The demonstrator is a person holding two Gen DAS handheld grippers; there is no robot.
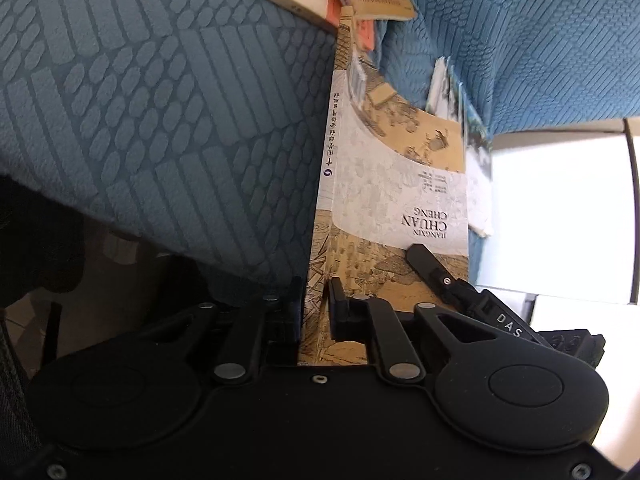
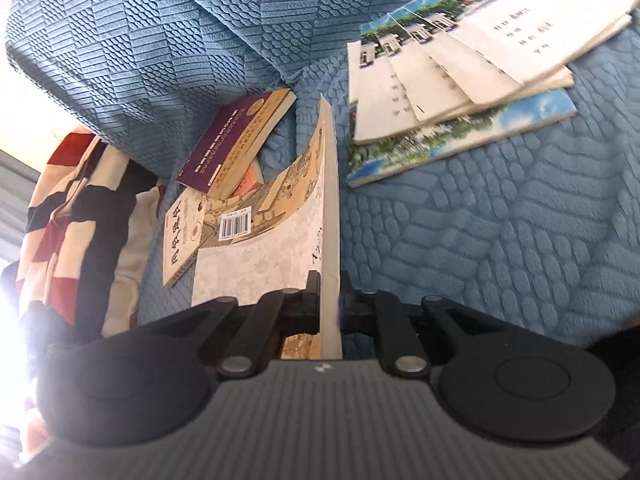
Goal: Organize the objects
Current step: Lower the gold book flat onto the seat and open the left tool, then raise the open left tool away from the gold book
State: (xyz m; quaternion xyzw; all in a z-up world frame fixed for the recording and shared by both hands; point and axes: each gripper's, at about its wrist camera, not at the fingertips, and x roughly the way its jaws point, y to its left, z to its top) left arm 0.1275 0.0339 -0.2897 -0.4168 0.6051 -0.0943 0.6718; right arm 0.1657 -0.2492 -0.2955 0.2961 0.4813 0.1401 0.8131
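Held book: a large book (image 1: 384, 200) with a tan painted-scene cover and a pale band lettered "CHUAN CHENG" stands on edge above the blue textured cover (image 2: 500, 240) of a bed or sofa, gripped at both ends.
Left gripper: the left gripper (image 1: 316, 308) is closed on the book's spine end, one pad on each side of it.
Right gripper: the right gripper (image 2: 330, 300) is clamped on the book's opposite edge, the back cover with its barcode (image 2: 234, 226) to the left of the jaws.
Beside the book: a purple book (image 2: 224, 140) lies tilted on a tan one, near a small cream book (image 2: 182, 236) with large black characters, all left of the held book in the right wrist view.
Farther right: a fan of white booklets (image 2: 460, 76) with landscape photo covers lies flat, well apart from the held book.
Far left: striped red, black and cream fabric (image 2: 76, 208) bunches at the edge.
Backdrop: a blue cushion (image 2: 160, 40) rises behind the small books.
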